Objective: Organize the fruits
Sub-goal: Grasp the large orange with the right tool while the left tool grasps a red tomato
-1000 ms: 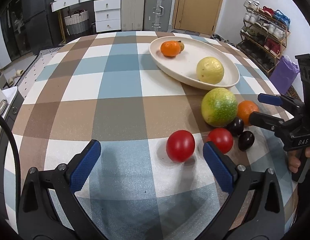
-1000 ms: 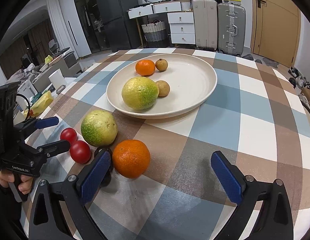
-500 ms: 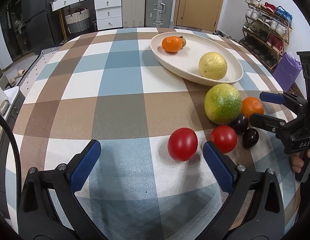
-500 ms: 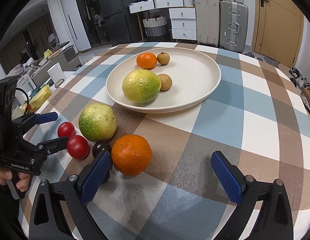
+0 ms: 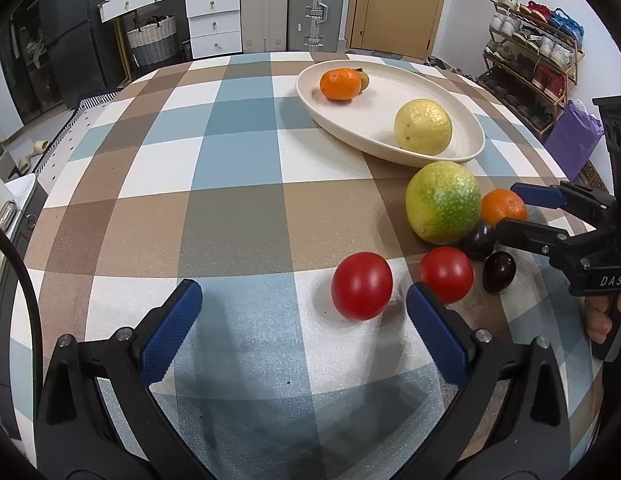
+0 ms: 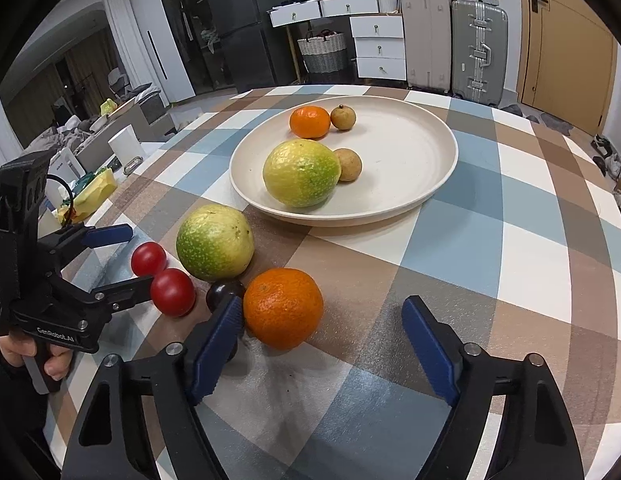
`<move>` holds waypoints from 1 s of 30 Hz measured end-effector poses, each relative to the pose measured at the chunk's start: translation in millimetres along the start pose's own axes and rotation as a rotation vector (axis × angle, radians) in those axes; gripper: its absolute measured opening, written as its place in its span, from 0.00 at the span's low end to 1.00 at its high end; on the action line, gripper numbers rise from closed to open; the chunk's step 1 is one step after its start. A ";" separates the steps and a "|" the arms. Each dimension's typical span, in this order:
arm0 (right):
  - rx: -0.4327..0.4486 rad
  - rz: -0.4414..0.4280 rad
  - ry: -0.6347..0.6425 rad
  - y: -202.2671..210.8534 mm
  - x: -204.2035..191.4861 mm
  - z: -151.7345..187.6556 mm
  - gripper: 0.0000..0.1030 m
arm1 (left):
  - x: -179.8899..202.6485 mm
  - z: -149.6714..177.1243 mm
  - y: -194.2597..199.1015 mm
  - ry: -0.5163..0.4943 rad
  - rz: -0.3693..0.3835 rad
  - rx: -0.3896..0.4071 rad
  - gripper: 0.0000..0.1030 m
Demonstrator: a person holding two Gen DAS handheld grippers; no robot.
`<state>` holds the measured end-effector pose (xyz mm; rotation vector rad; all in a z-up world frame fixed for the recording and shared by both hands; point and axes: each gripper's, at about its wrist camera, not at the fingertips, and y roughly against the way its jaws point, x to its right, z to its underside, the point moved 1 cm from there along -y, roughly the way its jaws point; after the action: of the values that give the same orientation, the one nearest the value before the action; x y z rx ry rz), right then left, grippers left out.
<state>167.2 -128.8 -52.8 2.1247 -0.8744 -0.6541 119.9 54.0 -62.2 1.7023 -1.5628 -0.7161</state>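
Note:
A cream plate (image 6: 426, 184) (image 5: 462, 152) holds a small orange (image 6: 309, 121), a yellow-green citrus (image 6: 301, 173) and two small brown fruits (image 6: 348, 164). On the checked cloth in front of it lie a green citrus (image 6: 214, 242) (image 5: 443, 201), an orange (image 6: 283, 308) (image 5: 503, 207), two red tomatoes (image 5: 361, 285) (image 5: 446, 275) and two dark plums (image 5: 498, 271). My left gripper (image 5: 300, 320) is open, with one tomato just ahead between its fingers. My right gripper (image 6: 322, 344) is open, the orange just ahead near its left finger.
The round table's edge (image 5: 42, 208) drops off at the left. Beyond it stand white drawers (image 6: 376, 46), suitcases (image 6: 478, 48), a basket (image 6: 322, 54), a wooden door and a shoe rack (image 5: 530, 76). Checked cloth (image 6: 530, 264) stretches right of the plate.
Both grippers have moved forward toward the loose fruits, which appear larger and closer. The orange now sits nearer the right gripper's left finger. Both stay open.

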 end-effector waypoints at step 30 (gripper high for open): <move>0.054 -0.074 0.017 11.4 -6.2 -0.9 0.39 | 8.5 2.2 10.7 -0.038 0.059 0.039 0.62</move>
<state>159.5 -129.4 -42.3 2.2165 -0.8154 -0.6563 112.7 45.1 -54.4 1.6725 -1.6566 -0.6960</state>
